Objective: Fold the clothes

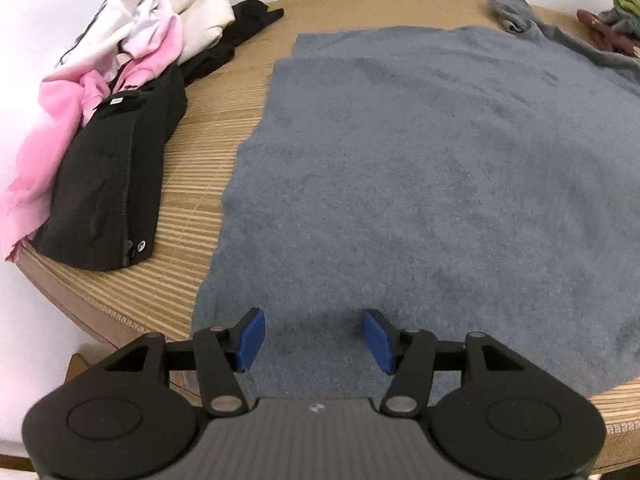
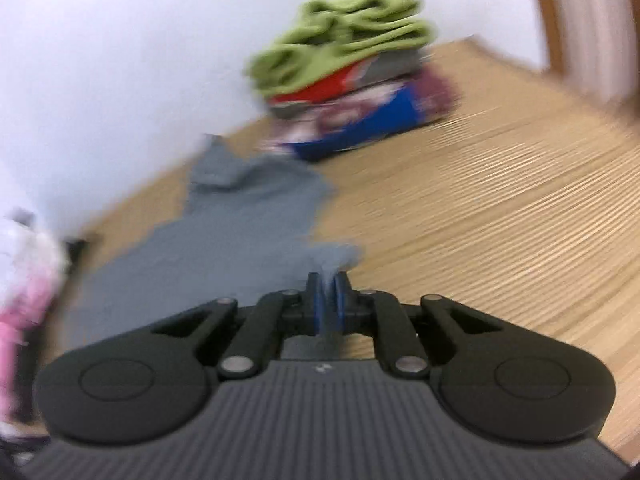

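A grey garment lies spread flat over the wooden surface. The left tongs hang spread above its near edge, nothing between the blue pads. The right tongs are pressed together, pinching a raised corner of the grey garment. A folded stack topped in green sits far right; pink, white and black clothes are heaped left.

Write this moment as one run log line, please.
left gripper: open above grey garment | right gripper: shut on garment edge
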`<state>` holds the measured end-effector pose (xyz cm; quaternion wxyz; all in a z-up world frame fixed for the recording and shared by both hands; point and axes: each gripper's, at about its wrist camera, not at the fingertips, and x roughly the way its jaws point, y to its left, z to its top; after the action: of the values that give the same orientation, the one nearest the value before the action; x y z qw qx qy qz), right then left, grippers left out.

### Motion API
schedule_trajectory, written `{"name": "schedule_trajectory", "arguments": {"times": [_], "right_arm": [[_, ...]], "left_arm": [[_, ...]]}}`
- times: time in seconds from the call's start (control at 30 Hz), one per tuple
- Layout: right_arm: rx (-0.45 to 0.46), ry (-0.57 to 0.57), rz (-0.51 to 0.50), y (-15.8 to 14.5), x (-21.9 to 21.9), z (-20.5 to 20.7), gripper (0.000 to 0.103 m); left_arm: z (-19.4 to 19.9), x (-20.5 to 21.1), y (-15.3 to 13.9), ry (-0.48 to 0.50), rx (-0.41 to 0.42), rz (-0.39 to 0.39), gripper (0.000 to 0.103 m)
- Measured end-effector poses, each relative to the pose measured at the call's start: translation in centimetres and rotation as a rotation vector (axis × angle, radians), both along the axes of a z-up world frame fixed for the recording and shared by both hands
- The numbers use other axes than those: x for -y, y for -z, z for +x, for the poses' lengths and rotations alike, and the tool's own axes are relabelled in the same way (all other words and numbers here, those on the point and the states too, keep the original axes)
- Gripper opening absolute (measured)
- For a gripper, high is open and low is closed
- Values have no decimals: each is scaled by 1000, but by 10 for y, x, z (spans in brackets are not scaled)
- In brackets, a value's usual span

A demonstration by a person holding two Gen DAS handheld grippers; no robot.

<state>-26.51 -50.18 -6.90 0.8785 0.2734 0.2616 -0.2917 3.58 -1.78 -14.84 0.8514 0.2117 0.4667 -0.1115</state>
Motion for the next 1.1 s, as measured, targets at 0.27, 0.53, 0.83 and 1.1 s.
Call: {"name": "schedule_trajectory", "arguments": {"times": [0.27, 0.53, 0.83, 1.1], "right_arm": [[-125, -88, 69, 37, 9, -24, 18], [-164, -440, -21, 30, -100, -63, 62], [-201, -549, -173, 47, -162, -16, 71], [-112, -410, -68, 29, -145, 9, 26]], "left_arm": [[9, 0, 3, 33, -8, 29, 64], [-24, -6, -15, 170, 25, 48, 59], [-61, -1, -9, 409, 59, 85, 59], [-75, 12, -4, 485, 54, 36, 59]]}}
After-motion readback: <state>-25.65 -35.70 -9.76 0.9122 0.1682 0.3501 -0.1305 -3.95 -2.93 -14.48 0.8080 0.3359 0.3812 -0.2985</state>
